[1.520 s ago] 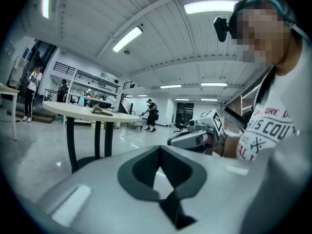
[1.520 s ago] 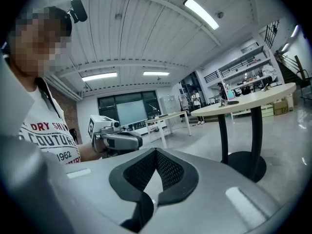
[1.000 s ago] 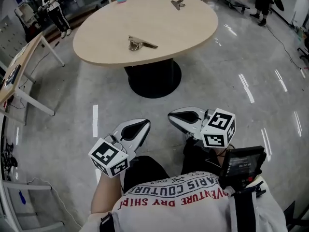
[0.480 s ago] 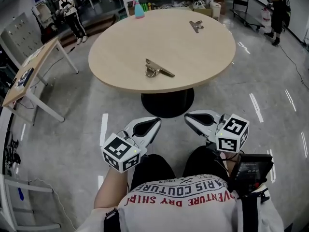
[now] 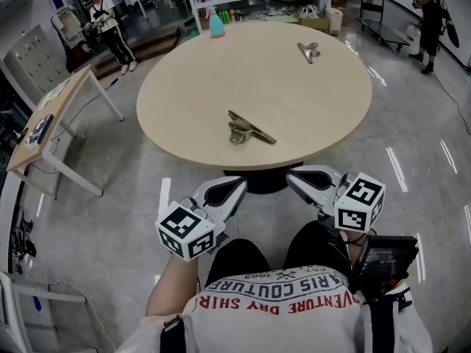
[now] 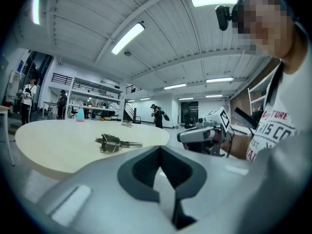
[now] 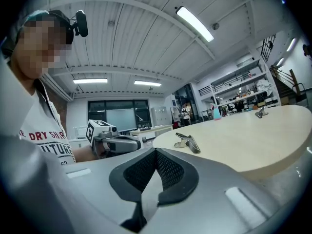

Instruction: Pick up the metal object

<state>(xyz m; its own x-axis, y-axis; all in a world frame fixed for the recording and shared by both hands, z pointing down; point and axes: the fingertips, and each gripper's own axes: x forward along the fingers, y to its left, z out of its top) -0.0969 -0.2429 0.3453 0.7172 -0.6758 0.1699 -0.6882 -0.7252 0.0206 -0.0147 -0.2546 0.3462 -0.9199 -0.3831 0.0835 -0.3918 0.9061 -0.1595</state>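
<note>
A large metal clip [image 5: 246, 129] lies on the round beige table [image 5: 184, 87], towards its near edge. It also shows in the left gripper view [image 6: 114, 142] and the right gripper view [image 7: 187, 141]. A smaller metal clip [image 5: 307, 50] rests at the table's far right. My left gripper [image 5: 239, 186] and right gripper [image 5: 294, 179] hover side by side just short of the near table edge, above the person's knees. Both are shut with nothing between the jaws. In their own views the left gripper [image 6: 161, 155] and right gripper [image 7: 155, 157] show closed pads.
A blue spray bottle [image 5: 216, 24] stands at the table's far edge. A wooden side desk [image 5: 44, 116] stands at the left. People stand at the back left [image 5: 107, 20] and the back right [image 5: 430, 13]. A black device [image 5: 383, 259] hangs at the person's waist.
The table has come nearer and lower in the head view. Both grippers now sit closer to its near edge, still shut and side by side.
</note>
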